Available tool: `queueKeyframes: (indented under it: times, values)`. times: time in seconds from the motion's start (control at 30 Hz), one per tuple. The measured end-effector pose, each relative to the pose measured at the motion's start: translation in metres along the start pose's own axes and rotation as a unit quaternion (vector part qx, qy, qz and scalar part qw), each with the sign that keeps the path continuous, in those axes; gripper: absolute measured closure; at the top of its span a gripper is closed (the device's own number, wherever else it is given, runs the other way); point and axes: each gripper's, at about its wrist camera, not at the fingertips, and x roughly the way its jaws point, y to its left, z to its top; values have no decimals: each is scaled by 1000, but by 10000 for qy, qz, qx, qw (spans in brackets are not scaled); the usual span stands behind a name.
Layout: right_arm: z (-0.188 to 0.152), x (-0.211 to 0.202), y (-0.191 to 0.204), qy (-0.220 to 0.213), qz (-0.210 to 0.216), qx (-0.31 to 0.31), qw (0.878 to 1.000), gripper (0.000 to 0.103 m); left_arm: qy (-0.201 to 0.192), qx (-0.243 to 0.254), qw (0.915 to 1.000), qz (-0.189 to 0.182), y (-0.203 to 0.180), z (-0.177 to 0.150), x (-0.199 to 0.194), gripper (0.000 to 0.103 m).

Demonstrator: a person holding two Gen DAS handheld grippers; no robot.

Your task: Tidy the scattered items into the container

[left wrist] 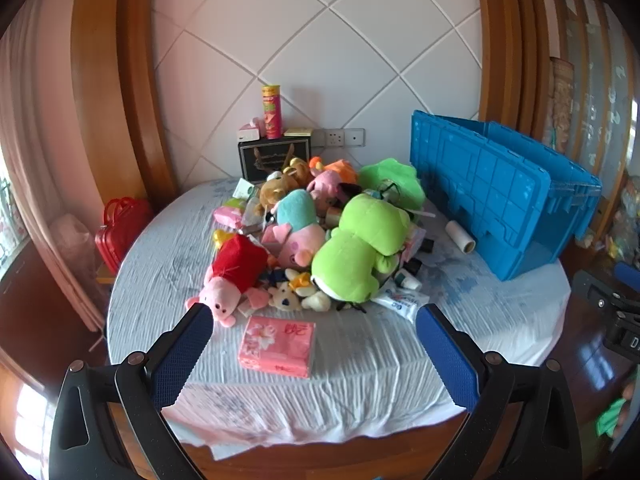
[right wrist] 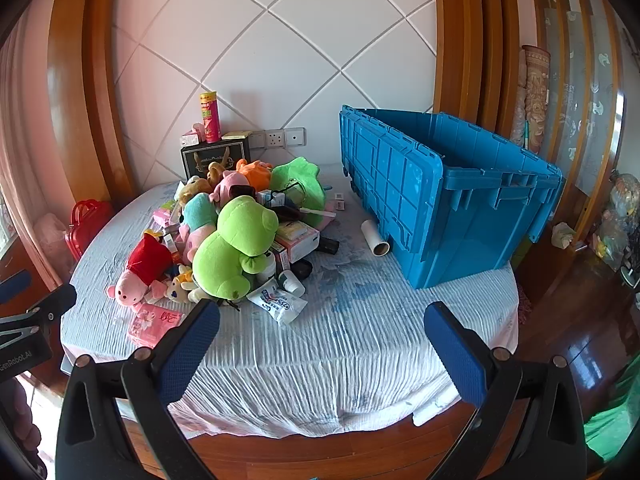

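Just beyond the wide-open left hand-held gripper (left wrist: 314,314), pink tissue pack (left wrist: 277,346), untouched.

Crinkled cloth tablecloth (right wrist: 320,344); glossy wood table edge (right wrist: 320,456); ribbed plastic crate (right wrist: 460,208); fuzzy plush frog (right wrist: 236,248).

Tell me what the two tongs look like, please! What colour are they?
Both look the same. The left tongs and the right tongs each have two long black plastic arms with silver round bolts. Each arm ends in a flat finger covered by a dark blue pad with a bumpy, dotted texture. No cables or sleeves show near them.
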Motion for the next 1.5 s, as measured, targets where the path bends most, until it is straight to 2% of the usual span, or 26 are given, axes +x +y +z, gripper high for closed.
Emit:
queueKeyframes:
  times: [0.7,1.1,1.5]
  values:
    - [-3,4,0,37,-19,1,10000,0,67,-17,9999,-108,1,-1,3,0]
    - [-1,11,-3,97,-20,15,9999,0,232,-42,9996,-125,2,-2,13,0]
    - [2,47,5,359,231,-217,9989,0,458,-303,9985,57,25,-8,38,0]
